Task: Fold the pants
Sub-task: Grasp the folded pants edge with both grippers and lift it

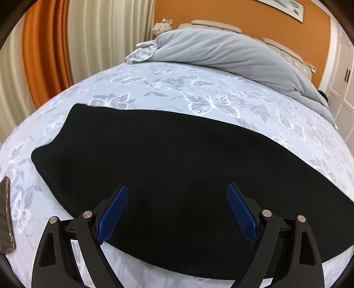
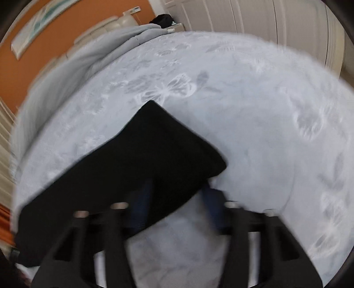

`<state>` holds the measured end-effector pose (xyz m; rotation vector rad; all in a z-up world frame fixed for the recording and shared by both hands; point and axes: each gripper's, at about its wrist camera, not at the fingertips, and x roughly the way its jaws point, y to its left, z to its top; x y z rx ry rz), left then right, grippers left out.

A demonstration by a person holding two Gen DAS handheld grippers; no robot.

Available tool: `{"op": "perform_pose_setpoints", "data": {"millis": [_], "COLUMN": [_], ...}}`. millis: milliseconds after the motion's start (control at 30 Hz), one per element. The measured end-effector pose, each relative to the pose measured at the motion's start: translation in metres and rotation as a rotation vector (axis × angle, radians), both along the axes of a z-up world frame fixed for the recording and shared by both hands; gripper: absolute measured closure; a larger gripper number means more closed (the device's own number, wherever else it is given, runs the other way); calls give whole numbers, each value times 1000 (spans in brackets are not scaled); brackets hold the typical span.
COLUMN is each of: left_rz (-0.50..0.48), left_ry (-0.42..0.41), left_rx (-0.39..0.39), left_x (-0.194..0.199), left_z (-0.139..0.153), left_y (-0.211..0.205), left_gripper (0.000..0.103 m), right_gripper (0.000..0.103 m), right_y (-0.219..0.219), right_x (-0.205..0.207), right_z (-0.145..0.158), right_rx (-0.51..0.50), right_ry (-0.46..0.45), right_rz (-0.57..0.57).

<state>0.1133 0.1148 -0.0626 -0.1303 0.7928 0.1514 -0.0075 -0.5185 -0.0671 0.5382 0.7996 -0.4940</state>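
Observation:
Black pants (image 1: 166, 159) lie flat across the butterfly-print bed sheet (image 1: 199, 88), folded lengthwise into one long band. My left gripper (image 1: 177, 199) hovers over the band's near edge, its blue pads (image 1: 115, 212) far apart and nothing pinched between them. The right wrist view is blurred. There one end of the pants (image 2: 159, 150) reaches a squared corner, and my right gripper (image 2: 177, 199) sits at its near edge. Its fingers (image 2: 210, 199) stand narrowly apart, with the cloth's edge between them and bare sheet showing in the gap.
A grey duvet (image 1: 232, 53) is heaped along the headboard side of the bed. A phone (image 1: 5, 215) lies on the sheet at the far left edge. Orange and cream curtains (image 1: 55, 44) hang beyond the bed. White wardrobe doors (image 2: 254, 20) stand behind.

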Motion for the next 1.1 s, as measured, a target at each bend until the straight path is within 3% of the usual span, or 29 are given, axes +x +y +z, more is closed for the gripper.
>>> {"op": "perform_pose_setpoints", "data": {"millis": [67, 200, 233, 267, 300, 333, 367, 533, 633, 733, 900, 1033, 1100], "left_rz": [-8, -2, 9, 16, 21, 29, 32, 13, -6, -7, 38, 96, 107], "left_ry": [-3, 9, 16, 18, 20, 22, 21, 9, 10, 11, 1, -19, -15], "left_rx": [12, -24, -45, -61, -77, -84, -85, -70, -89, -117, -175, -210, -223], "left_x": [-3, 0, 0, 0, 0, 0, -1, -8, -12, -15, -17, -19, -17], "left_z": [1, 2, 1, 1, 1, 1, 0, 6, 9, 11, 18, 24, 24], "left_y": [-4, 3, 7, 9, 11, 12, 13, 9, 10, 16, 36, 57, 64], "left_gripper": [16, 16, 16, 16, 16, 16, 16, 16, 16, 16, 16, 16, 16], "right_gripper": [70, 46, 46, 51, 72, 84, 89, 89, 89, 89, 89, 87, 76], "right_y": [-5, -3, 2, 4, 7, 8, 11, 55, 104, 176, 294, 375, 404], "right_x": [0, 3, 7, 9, 12, 15, 15, 18, 26, 45, 87, 116, 129], "right_z": [-2, -9, -9, -8, -6, -3, 5, 71, 106, 132, 121, 80, 43], "right_rx": [31, 97, 76, 67, 70, 88, 105, 117, 112, 81, 45, 1, 4], "right_ry": [-12, -33, -25, -20, -24, -38, -71, -295, -393, -432, -366, -219, -84], "right_rz": [-20, -19, -7, -3, 4, 6, 0, 70, 198, 393, 657, 836, 900]}}
